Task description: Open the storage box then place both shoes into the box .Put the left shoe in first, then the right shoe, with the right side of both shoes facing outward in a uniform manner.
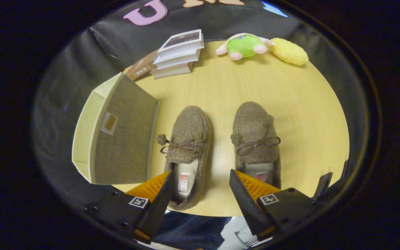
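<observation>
Hovering above the near edge of the desk [290, 104], the claw [200, 194] is spread wide, gripping nothing. Two fuzzy brown shoes lie side by side, toes pointing away: the left shoe [188, 139] has its heel between the fingers, the right shoe [255, 135] sits just ahead of the right finger. Storage box [123, 132] stands beside the left shoe, lid shut. Beyond: stacked books [177, 53], a green plush toy [245, 46], a yellow plush [288, 51].

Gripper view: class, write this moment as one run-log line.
gripper: open, above left shoe heel | right shoe: on table | storage box: beside left shoe, nothing inside | shoes boxed: none
</observation>
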Demonstrator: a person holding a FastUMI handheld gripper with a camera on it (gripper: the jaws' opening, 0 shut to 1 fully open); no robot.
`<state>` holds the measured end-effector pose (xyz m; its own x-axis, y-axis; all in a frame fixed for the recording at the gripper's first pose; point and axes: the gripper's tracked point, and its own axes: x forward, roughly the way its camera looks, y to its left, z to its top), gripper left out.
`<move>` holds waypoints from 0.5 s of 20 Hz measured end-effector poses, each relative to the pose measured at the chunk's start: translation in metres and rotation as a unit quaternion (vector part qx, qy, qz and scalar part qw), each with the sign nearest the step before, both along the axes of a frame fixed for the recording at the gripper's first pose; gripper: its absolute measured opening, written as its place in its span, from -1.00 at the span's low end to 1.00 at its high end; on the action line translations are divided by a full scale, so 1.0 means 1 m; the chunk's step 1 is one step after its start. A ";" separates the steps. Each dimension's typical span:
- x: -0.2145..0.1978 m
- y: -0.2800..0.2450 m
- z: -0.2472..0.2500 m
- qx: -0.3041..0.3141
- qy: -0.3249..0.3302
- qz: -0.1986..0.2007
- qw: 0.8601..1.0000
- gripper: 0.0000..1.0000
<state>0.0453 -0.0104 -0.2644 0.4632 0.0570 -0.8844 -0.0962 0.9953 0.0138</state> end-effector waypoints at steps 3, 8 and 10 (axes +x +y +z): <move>0.000 -0.002 -0.021 -0.015 0.022 0.013 1.000 0.88; 0.005 -0.005 -0.041 -0.044 0.035 0.031 0.998 0.51; 0.006 -0.003 -0.047 -0.048 0.042 0.035 0.997 0.40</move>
